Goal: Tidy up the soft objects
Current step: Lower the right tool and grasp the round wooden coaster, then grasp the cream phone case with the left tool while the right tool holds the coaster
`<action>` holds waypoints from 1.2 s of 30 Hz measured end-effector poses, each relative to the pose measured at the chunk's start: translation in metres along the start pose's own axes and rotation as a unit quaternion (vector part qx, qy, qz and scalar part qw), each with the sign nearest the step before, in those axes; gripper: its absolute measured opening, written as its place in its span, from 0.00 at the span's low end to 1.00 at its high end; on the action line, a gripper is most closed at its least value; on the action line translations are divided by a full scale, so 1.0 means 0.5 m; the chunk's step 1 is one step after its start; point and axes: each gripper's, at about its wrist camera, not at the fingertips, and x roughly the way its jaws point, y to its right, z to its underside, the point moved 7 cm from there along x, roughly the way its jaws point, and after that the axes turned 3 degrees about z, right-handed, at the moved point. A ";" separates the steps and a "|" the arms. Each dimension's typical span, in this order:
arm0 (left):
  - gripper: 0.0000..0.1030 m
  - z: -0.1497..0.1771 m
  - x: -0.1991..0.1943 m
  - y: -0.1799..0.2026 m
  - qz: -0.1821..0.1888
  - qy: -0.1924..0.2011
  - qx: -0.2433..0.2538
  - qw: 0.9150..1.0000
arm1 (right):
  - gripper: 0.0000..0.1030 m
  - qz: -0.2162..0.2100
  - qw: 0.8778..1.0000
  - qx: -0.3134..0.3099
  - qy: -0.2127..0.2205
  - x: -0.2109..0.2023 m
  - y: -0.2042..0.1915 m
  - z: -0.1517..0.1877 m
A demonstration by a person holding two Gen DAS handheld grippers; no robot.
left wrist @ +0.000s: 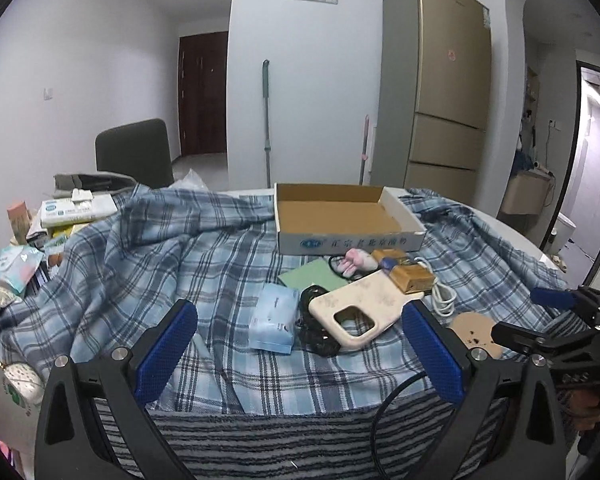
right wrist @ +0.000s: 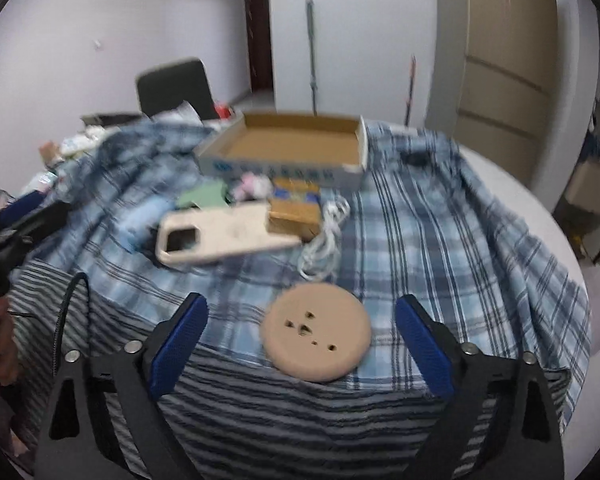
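Both grippers spread wide above the plaid-covered table, nothing between the pads

Left gripper [left wrist: 300, 354] stands open low in its frame, below the cream phone case [left wrist: 360, 312] and blue tissue pack [left wrist: 271, 318] at centre. Right gripper [right wrist: 302, 344] — also open — brackets the tan round disc [right wrist: 315, 332] lying on the plaid cloth [right wrist: 440, 232]; the empty cardboard box [right wrist: 284, 148] sits above centre.

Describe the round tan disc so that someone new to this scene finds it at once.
Start at the open cardboard box on the blue plaid cloth, then come towards the near table edge, past the cream phone case and white cable. The flat round tan disc lies alone there, the only circular item, with small dark holes.
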 end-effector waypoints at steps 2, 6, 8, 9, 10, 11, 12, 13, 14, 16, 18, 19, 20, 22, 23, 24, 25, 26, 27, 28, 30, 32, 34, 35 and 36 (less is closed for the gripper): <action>1.00 0.006 0.012 -0.005 -0.003 -0.005 -0.003 1.000 | 0.84 0.006 1.000 0.002 -0.017 0.028 0.012 0.010; 1.00 0.026 0.036 -0.015 -0.013 -0.022 -0.002 1.000 | 0.81 0.002 0.998 -0.003 -0.057 0.065 0.017 0.027; 1.00 0.035 0.053 -0.016 -0.009 -0.039 -0.004 0.999 | 0.81 -0.005 0.997 -0.005 -0.075 0.080 0.014 0.033; 1.00 0.039 0.062 -0.017 -0.010 -0.046 -0.005 0.999 | 0.81 -0.008 0.996 -0.006 -0.084 0.087 0.014 0.035; 1.00 0.040 0.066 -0.019 -0.011 -0.049 -0.007 0.999 | 0.81 -0.009 0.996 -0.007 -0.090 0.093 0.014 0.036; 1.00 0.040 0.067 -0.021 -0.011 -0.049 -0.010 0.999 | 0.81 -0.007 0.995 -0.008 -0.097 0.099 0.015 0.036; 1.00 0.041 0.066 -0.024 -0.011 -0.048 -0.012 0.999 | 0.81 -0.003 0.994 -0.010 -0.104 0.103 0.015 0.036; 1.00 0.041 0.065 -0.026 -0.011 -0.047 -0.014 0.999 | 0.81 -0.001 0.994 -0.010 -0.111 0.106 0.015 0.036; 1.00 0.042 0.065 -0.027 -0.012 -0.048 -0.015 0.999 | 0.81 -0.001 0.993 -0.010 -0.118 0.110 0.017 0.037; 1.00 0.044 0.067 -0.029 -0.015 -0.052 -0.017 0.998 | 0.81 -0.005 0.991 -0.012 -0.130 0.120 0.017 0.038; 1.00 0.044 0.067 -0.029 -0.015 -0.053 -0.018 0.998 | 0.81 -0.012 0.990 -0.011 -0.142 0.130 0.013 0.039; 1.00 0.045 0.066 -0.029 -0.015 -0.053 -0.017 0.998 | 0.81 -0.012 0.989 -0.012 -0.144 0.132 0.013 0.039; 1.00 0.044 0.067 -0.029 -0.015 -0.053 -0.017 0.998 | 0.81 -0.011 0.989 -0.015 -0.145 0.134 0.012 0.038; 1.00 0.045 0.066 -0.030 -0.016 -0.053 -0.017 0.998 | 0.81 -0.008 0.989 -0.023 -0.147 0.138 0.010 0.038; 1.00 0.044 0.066 -0.031 -0.017 -0.053 -0.017 0.998 | 0.81 -0.008 0.989 -0.025 -0.148 0.139 0.009 0.040; 1.00 0.044 0.066 -0.032 -0.017 -0.053 -0.018 0.998 | 0.81 -0.009 0.989 -0.025 -0.148 0.140 0.009 0.041; 1.00 0.045 0.066 -0.032 -0.017 -0.053 -0.018 0.998 | 0.81 -0.008 0.988 -0.026 -0.151 0.143 0.010 0.043; 1.00 0.045 0.066 -0.032 -0.017 -0.053 -0.018 0.998 | 0.81 -0.007 0.988 -0.028 -0.153 0.146 0.009 0.046; 1.00 0.045 0.066 -0.032 -0.017 -0.053 -0.018 0.998 | 0.81 -0.005 0.988 -0.032 -0.154 0.149 0.007 0.048; 1.00 0.045 0.066 -0.032 -0.017 -0.053 -0.018 0.998 | 0.81 -0.004 0.987 -0.035 -0.155 0.151 0.006 0.050; 1.00 0.046 0.066 -0.033 -0.017 -0.054 -0.017 0.998 | 0.79 -0.004 0.989 -0.032 -0.146 0.147 0.007 0.048; 1.00 0.045 0.064 -0.032 -0.014 -0.057 -0.016 0.998 | 0.78 -0.009 0.991 -0.024 -0.133 0.138 0.012 0.044; 1.00 0.043 0.061 -0.028 -0.006 -0.063 -0.015 0.998 | 0.78 -0.013 0.994 -0.020 -0.107 0.118 0.018 0.031; 1.00 0.041 0.059 -0.027 -0.004 -0.066 -0.012 0.998 | 0.78 -0.015 0.996 -0.018 -0.090 0.103 0.022 0.020; 1.00 0.036 0.055 -0.023 0.000 -0.068 -0.005 0.998 | 0.78 -0.018 0.997 -0.015 -0.078 0.091 0.025 0.011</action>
